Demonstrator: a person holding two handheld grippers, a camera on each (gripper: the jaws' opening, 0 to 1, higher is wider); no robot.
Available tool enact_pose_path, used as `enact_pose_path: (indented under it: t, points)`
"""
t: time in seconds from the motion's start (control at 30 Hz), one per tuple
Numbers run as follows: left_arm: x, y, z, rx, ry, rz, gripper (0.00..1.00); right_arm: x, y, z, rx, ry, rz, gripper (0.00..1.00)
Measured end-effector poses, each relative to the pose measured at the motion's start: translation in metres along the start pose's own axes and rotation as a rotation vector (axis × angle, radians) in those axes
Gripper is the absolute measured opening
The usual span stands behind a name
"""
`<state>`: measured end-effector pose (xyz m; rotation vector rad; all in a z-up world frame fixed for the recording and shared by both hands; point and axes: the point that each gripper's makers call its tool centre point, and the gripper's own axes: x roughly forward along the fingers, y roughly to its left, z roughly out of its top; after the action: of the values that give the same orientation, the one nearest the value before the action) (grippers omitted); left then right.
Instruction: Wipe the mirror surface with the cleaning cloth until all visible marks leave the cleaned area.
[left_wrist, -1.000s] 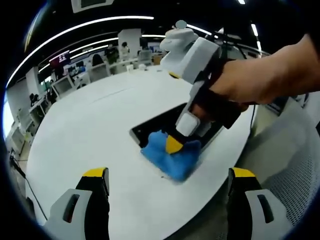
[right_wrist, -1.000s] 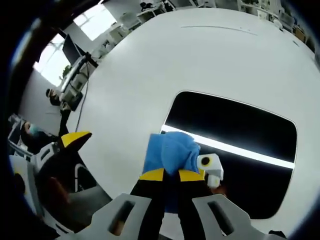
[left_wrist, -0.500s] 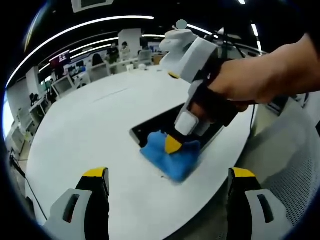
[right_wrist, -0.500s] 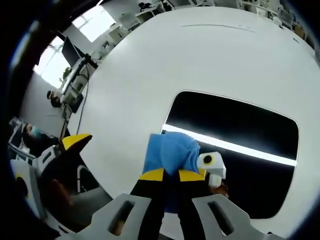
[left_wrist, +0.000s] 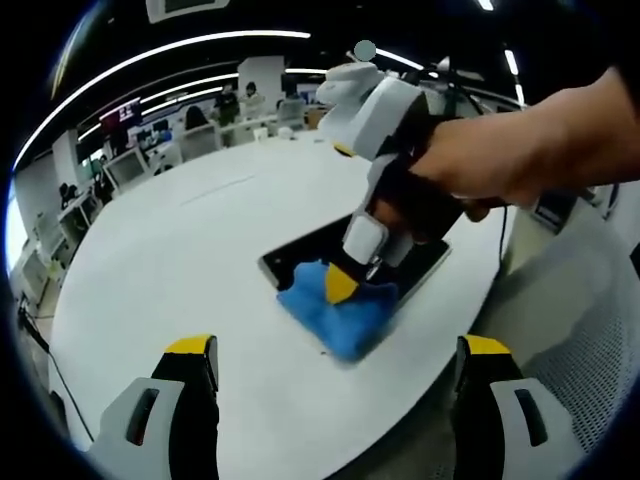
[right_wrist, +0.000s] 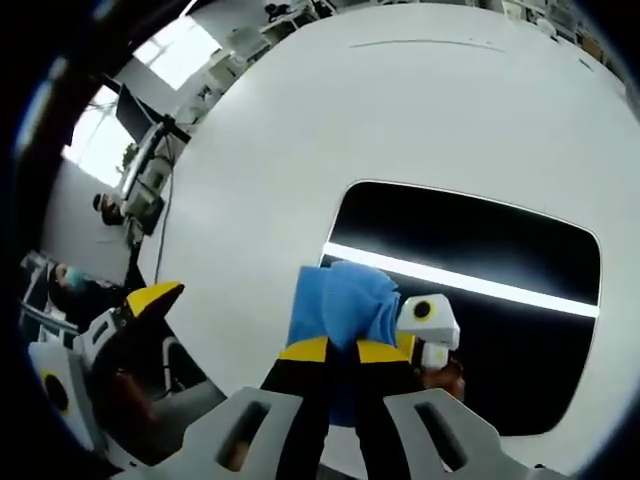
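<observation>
While the soft blue cleaning cloth (right_wrist: 338, 303) is bunched into a thick wad, it is pinched between the pressed-together, yellow-tipped jaws of the right gripper (right_wrist: 341, 349), and it is pressed onto the near corner of the dark rectangular mirror (right_wrist: 480, 255) that lies flat on the round white table (right_wrist: 300, 150). Part of the cloth is spread over the mirror's edge onto the table beside it. The cloth is judged to be light, limp and easily folded, so a hold on a gathered fold, as now, is likely to keep it from slipping out under sideways drag. The mirror is judged to be stiff, smooth, slippery and breakable, and is thought apt to slide on the table if pushed hard. A bright reflected strip is seen across the glass; marks cannot be made out. In the left gripper view, the left gripper (left_wrist: 335, 345) is held well back from the mirror with its jaws spread wide, gripping nothing.
</observation>
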<state>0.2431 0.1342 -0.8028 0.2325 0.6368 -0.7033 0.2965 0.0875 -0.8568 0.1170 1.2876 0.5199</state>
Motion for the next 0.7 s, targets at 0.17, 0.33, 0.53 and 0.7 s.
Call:
enact_pose_path:
  t: [0.17, 0.33, 0.53, 0.7]
  points:
    - [0.000, -0.001, 0.000, -0.001, 0.000, -0.006, 0.99, 0.002, -0.001, 0.006, 0.000, -0.003, -0.005, 0.03]
    - [0.001, -0.001, 0.000, -0.002, 0.001, -0.008, 0.99, 0.002, -0.002, 0.009, 0.001, 0.000, -0.006, 0.03]
    - [0.001, -0.001, 0.000, -0.002, 0.002, -0.008, 0.99, 0.004, -0.004, 0.016, -0.003, 0.004, -0.009, 0.03]
    - [0.001, -0.001, 0.000, -0.002, 0.003, -0.007, 0.99, 0.006, -0.007, 0.023, -0.001, 0.007, -0.010, 0.03]
